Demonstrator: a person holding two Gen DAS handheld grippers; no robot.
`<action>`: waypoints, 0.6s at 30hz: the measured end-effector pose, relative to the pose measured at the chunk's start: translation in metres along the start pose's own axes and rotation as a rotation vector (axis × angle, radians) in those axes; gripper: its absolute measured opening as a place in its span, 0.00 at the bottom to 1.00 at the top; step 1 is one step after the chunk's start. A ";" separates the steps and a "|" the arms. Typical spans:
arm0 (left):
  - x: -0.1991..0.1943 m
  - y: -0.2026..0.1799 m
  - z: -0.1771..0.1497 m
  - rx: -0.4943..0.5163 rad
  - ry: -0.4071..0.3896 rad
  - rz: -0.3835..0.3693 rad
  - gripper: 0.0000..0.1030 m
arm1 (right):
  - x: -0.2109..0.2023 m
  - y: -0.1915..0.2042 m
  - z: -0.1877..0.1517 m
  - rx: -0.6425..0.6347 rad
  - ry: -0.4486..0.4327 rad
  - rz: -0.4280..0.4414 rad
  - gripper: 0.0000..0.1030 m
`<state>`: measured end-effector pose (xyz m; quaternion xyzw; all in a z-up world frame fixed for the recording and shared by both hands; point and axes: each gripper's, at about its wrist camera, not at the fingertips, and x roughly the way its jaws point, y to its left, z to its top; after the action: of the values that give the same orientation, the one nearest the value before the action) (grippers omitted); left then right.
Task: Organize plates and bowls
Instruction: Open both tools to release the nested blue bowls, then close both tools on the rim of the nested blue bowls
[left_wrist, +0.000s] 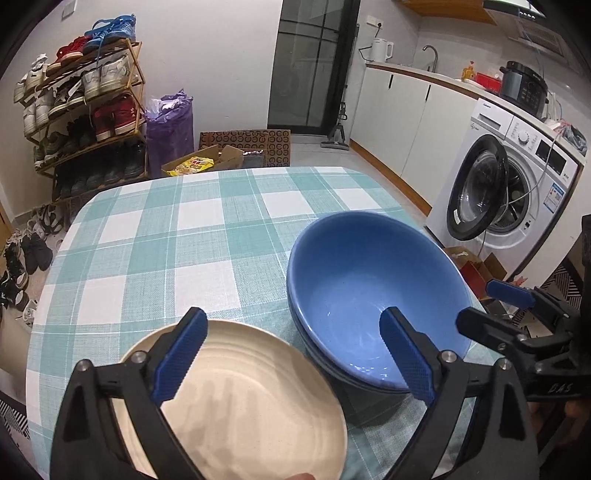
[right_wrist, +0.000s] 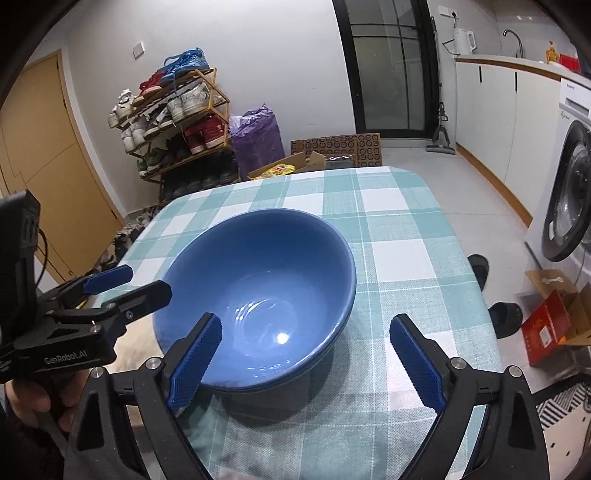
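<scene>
Above the near edge of the surface (left_wrist: 207, 236), the left hand-held gripper (left_wrist: 291, 354) hangs with its blue-padded fingers (left_wrist: 181, 350) spread wide and gripping nothing, one over the cream plate (left_wrist: 243, 402) and the other over the blue bowl (left_wrist: 369, 288). Just to its right, the right hand-held gripper (right_wrist: 306, 362) is likewise spread apart and empty, its left finger over the bowl's near rim and its right finger over bare checked cloth. The bowl sits nested on a second blue bowl (right_wrist: 325, 349), whose rim shows beneath it, and this stack stands just beside the plate. Beyond the surface stand a shoe rack (left_wrist: 88, 110) and a washing machine (left_wrist: 517, 177) with its door open.
</scene>
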<state>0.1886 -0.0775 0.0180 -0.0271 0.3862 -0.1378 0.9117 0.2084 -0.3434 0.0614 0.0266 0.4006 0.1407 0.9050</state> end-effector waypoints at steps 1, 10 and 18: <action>0.001 0.001 -0.001 -0.002 0.003 -0.008 0.92 | -0.001 -0.002 0.000 0.002 -0.001 0.009 0.95; 0.005 -0.001 -0.003 0.001 0.019 -0.006 0.92 | -0.002 -0.012 -0.007 0.017 -0.004 0.082 0.96; 0.014 -0.004 -0.004 -0.006 0.044 -0.021 0.92 | 0.006 -0.016 -0.011 0.043 -0.006 0.134 0.96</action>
<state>0.1943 -0.0846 0.0057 -0.0308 0.4062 -0.1466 0.9014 0.2077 -0.3581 0.0473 0.0735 0.3983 0.1924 0.8938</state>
